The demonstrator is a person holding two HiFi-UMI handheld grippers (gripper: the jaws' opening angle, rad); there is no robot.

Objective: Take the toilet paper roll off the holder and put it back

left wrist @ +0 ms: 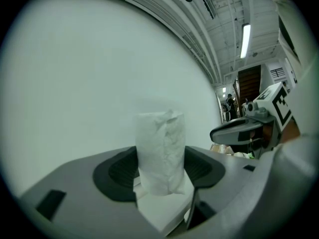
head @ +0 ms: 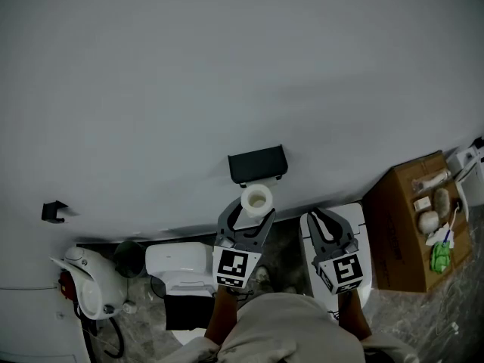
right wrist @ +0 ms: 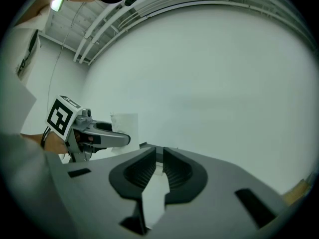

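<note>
No readable words, numbers or brand names anywhere. Only square black-and-white code patterns, on the marker cube point(head: 232, 268) of the left gripper point(head: 252, 209) and on that of the right gripper point(head: 324, 218). Print on the packets point(head: 439, 257) in the cardboard box point(head: 401, 225) too small to read.

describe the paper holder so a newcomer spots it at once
Start at the pale wall filling the head view. Near its lower edge, above the white toilet paper roll in the left gripper, sits the holder. It is a wide black bracket, much bigger than the small black fitting far left.
</note>
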